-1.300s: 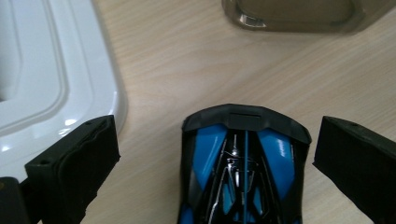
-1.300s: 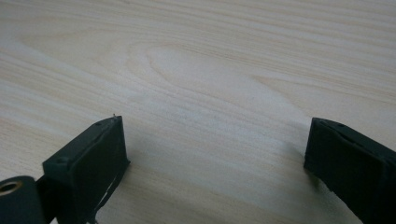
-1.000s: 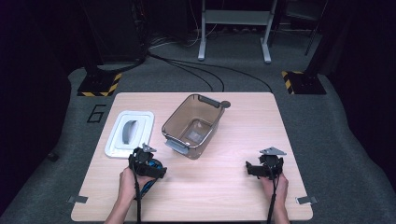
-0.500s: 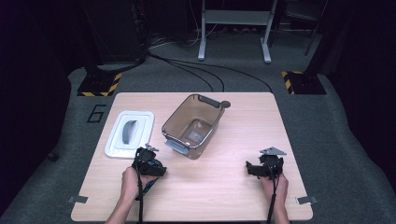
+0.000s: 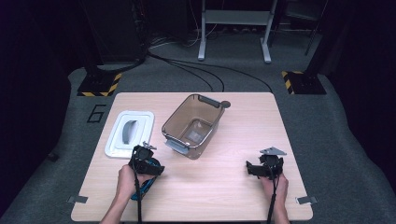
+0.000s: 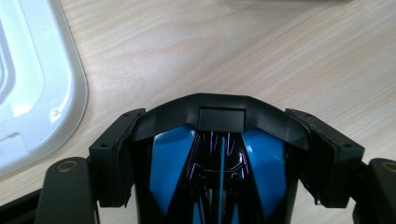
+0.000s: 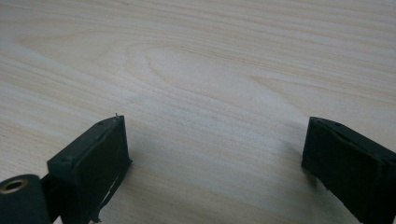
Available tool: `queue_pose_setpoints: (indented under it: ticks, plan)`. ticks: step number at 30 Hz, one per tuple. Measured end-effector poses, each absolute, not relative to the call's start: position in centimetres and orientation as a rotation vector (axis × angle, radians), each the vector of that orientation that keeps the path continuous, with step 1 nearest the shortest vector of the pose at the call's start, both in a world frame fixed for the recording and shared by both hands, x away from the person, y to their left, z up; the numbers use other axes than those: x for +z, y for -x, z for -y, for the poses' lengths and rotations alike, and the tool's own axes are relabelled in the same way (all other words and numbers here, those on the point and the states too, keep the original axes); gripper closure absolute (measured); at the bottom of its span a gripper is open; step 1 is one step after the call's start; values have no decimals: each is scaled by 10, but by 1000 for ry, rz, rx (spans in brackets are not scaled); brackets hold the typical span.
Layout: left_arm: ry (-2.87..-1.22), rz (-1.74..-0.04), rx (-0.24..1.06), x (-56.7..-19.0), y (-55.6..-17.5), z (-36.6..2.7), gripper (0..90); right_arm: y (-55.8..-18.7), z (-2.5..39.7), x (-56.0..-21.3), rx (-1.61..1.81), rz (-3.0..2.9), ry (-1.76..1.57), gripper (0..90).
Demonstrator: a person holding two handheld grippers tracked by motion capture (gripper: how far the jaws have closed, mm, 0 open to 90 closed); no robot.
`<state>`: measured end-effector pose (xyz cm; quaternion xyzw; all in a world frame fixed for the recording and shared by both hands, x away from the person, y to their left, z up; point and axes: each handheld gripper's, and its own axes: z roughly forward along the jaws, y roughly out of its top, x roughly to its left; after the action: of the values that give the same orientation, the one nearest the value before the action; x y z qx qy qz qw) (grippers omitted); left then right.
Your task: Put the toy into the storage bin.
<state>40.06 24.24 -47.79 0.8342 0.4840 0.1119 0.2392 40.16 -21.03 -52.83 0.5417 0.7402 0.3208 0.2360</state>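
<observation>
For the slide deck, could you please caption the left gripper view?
Left gripper clamps a black-and-blue object above the wooden table, with a white lid beside it.

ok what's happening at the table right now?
A person holds a tool in each hand at a wooden table. The left tool is clamped on a black and blue object, seemingly a computer mouse, near the white lid. The right tool is open above bare wood, holding nothing. A clear brown container sits mid-table, apparently empty, its lid lying beside it.
</observation>
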Motion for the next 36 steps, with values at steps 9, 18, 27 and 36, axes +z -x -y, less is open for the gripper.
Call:
queue_pose_setpoints:
  ticks: [9, 18, 27, 36]
  plan:
    - [-2213, -1291, 304, -451, -394, -252, 244, -402, 210, -528, 882, -2030, -1486, 62]
    - [-2179, -1243, 362, -421, -393, -257, 246, -402, 210, -528, 881, -2031, -1485, 62]
    - [-2165, -1236, 395, -401, -406, -261, 246, -402, 210, -528, 881, -2031, -1483, 62]
    - [-2162, -1248, 441, -386, -425, -266, 245, -402, 210, -528, 881, -2031, -1484, 64]
